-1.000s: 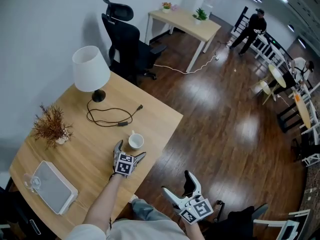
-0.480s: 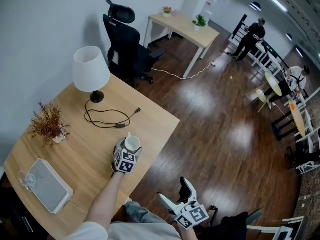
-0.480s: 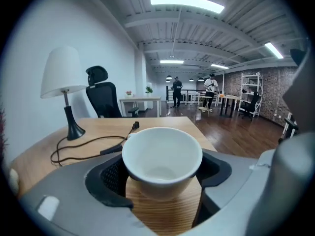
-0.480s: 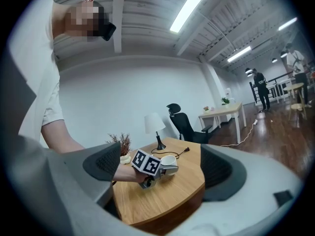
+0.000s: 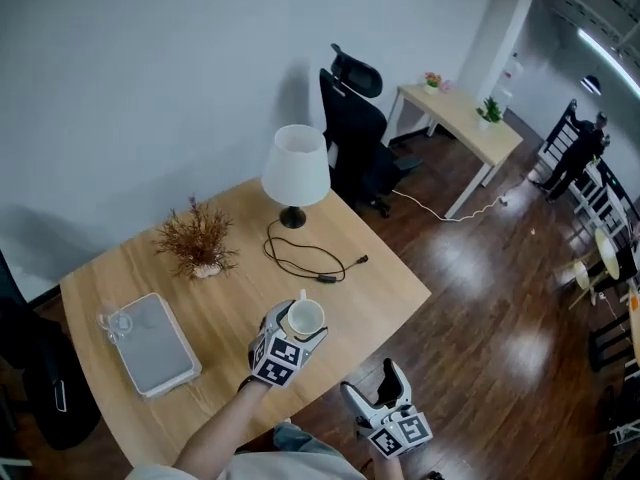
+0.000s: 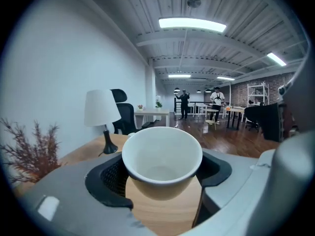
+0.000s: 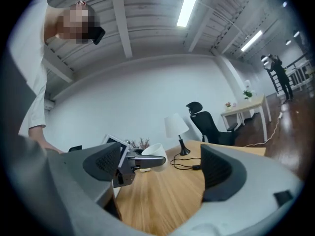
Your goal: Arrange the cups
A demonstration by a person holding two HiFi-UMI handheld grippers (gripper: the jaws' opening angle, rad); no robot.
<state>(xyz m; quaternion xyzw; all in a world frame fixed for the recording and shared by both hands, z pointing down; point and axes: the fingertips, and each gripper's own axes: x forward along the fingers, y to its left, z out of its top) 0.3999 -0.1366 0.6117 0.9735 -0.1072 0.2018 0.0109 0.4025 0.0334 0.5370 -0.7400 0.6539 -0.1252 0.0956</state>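
One white cup [image 6: 162, 156] is gripped between the jaws of the left claw [image 5: 297, 326], just closed on it, above the desk [image 5: 230, 298] below, while the right claw [image 5: 372, 386] is held wide and empty.

A black office chair [image 5: 358, 128] stands on dark wood floor [image 5: 500, 298] by the white wall [image 5: 150, 88].
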